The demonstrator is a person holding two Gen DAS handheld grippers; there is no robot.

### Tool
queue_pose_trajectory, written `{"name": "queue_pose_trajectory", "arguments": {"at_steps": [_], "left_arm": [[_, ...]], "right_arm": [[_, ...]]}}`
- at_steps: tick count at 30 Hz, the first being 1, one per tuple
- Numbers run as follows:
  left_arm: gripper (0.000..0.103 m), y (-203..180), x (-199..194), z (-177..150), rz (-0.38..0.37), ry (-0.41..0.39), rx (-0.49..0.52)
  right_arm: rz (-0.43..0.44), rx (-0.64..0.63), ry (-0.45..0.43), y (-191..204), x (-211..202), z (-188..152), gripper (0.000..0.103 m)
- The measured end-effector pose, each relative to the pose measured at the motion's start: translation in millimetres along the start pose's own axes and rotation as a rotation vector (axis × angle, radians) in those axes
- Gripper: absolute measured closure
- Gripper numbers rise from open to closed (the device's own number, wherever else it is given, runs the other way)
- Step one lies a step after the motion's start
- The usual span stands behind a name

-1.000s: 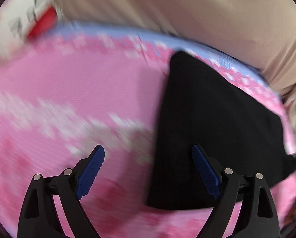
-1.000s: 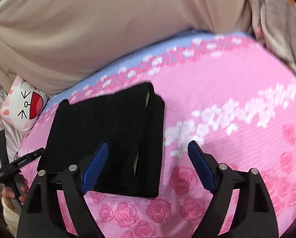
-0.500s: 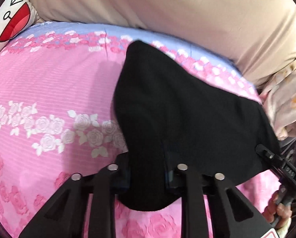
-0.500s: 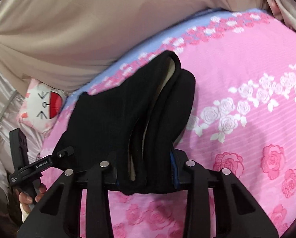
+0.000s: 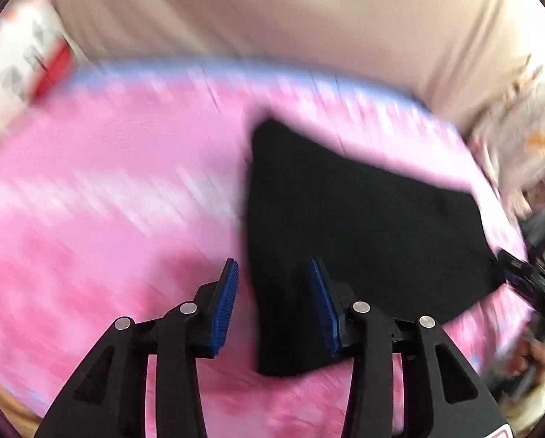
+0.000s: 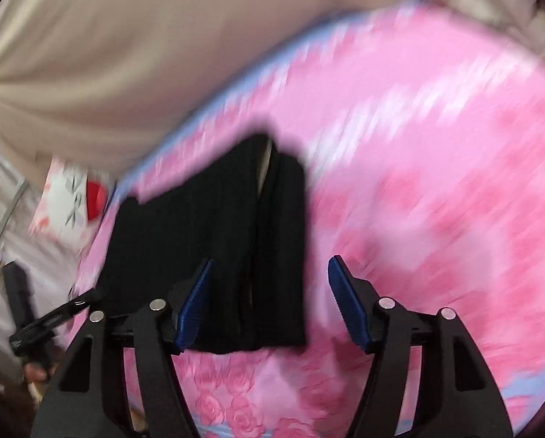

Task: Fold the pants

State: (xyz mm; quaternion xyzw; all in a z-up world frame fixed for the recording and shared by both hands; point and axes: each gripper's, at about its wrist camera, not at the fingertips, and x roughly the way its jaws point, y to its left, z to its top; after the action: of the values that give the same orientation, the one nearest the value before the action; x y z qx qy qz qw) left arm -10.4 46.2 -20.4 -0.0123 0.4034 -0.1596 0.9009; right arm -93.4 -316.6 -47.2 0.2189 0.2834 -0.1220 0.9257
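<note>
- Half a second ago both grippers pinched the black pants; now we see the left gripper [image 5: 274,310] and right gripper [image 6: 269,304] spread, holding nothing.
- The folded pants [image 6: 214,255] lie mid-frame on the pink floral bedsheet [image 6: 437,189].
- Risk, we judge: retreating fingers may snag the near edge, reopening the fold.
- Long axis runs from near edge toward the frame's top.
</note>
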Motion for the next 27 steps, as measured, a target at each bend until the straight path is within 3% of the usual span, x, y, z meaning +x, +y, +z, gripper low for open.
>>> {"name": "queue_pose_trajectory", "arguments": {"at_steps": [2,3,5,6,9,11,13,14,15,16,17,21,22,23,24,27], "left_arm": [[0.056,7,-34,22,0.06,-0.139,0.007],[0.044,7,-43,34,0.067,-0.195,0.006],[0.04,-1,-44,54,0.085,-0.247,0.003],[0.04,-9,-35,62,0.078,-0.235,0.009],[0.04,-37,22,72,0.007,-0.111,0.026],[0.041,-43,69,69,0.003,-0.002,0.012],[0.042,-37,114,65,0.03,0.087,-0.014],[0.04,-27,138,62,0.083,0.11,-0.036],[0.034,-23,150,58,0.101,0.089,-0.043],[0.026,-20,157,57,0.165,0.062,-0.03],[0.026,-18,158,57,0.189,0.061,-0.04],[0.024,-3,159,56,0.162,0.064,-0.096],[0.022,2,160,57,0.148,0.071,-0.126],[0.021,7,160,57,0.14,0.073,-0.141],[0.021,10,160,57,0.137,0.075,-0.146],[0.021,11,158,61,0.137,0.078,-0.129]], "right_arm": [[-0.026,-0.099,-0.097,22,-20,19,0.042],[-0.014,-0.122,-0.112,30,-21,25,0.05],[0.047,-0.191,-0.121,59,-10,37,0.061],[0.052,-0.214,-0.114,72,1,39,0.072],[0.104,-0.26,-0.029,103,43,35,0.075],[0.019,-0.299,0.019,111,80,28,0.076],[-0.1,-0.273,0.128,85,128,22,0.077],[-0.088,-0.247,0.167,70,147,21,0.076],[-0.028,-0.208,0.139,60,149,25,0.076],[-0.011,-0.174,0.168,59,147,31,0.076],[-0.034,-0.185,0.168,66,141,35,0.076],[-0.043,-0.286,0.09,98,118,34,0.074],[-0.145,-0.323,0.11,92,140,29,0.074],[-0.158,-0.32,0.131,82,158,31,0.075],[-0.102,-0.26,0.12,71,163,36,0.075],[-0.078,-0.198,0.146,70,147,49,0.075]]}}
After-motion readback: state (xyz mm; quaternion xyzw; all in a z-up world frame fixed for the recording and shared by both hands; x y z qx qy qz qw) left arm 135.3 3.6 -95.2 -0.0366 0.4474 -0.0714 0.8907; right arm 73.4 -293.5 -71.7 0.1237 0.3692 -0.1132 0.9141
